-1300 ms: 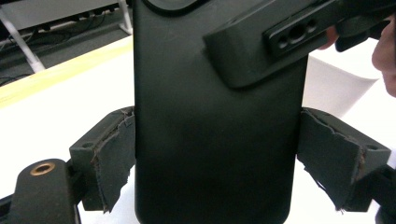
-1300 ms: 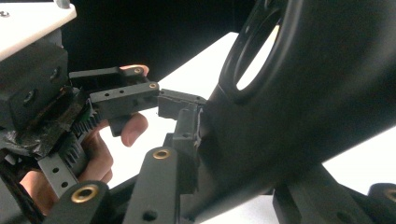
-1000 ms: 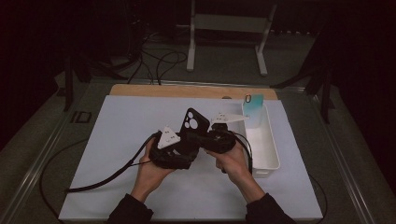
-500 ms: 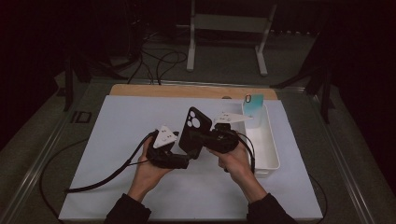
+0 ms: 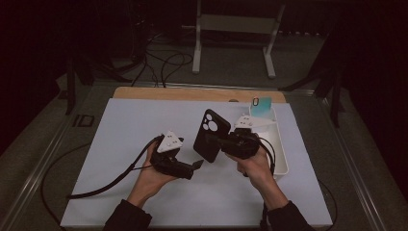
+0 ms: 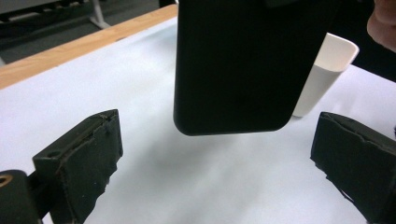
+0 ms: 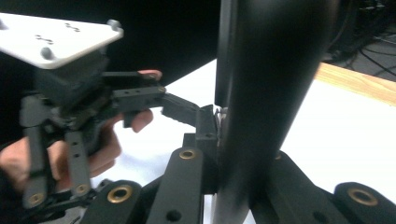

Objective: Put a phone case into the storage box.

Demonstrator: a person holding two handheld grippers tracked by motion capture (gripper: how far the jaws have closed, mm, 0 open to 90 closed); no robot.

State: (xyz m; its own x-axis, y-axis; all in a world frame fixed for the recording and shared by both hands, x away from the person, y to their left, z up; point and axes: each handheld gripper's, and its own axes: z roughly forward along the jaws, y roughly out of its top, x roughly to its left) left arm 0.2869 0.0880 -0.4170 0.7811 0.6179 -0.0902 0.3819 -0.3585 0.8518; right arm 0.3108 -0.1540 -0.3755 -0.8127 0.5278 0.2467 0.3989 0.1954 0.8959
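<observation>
Here, phone edge-gripped by right gripper, clear above mat

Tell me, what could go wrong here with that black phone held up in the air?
The phone hangs above the white mat, pinched only by the right gripper; if that grip slips, it could drop. The left gripper has just opened its jaws, which stand apart off the phone, so nothing backs it up. The white tray sits close beside the right hand and might get knocked.
</observation>
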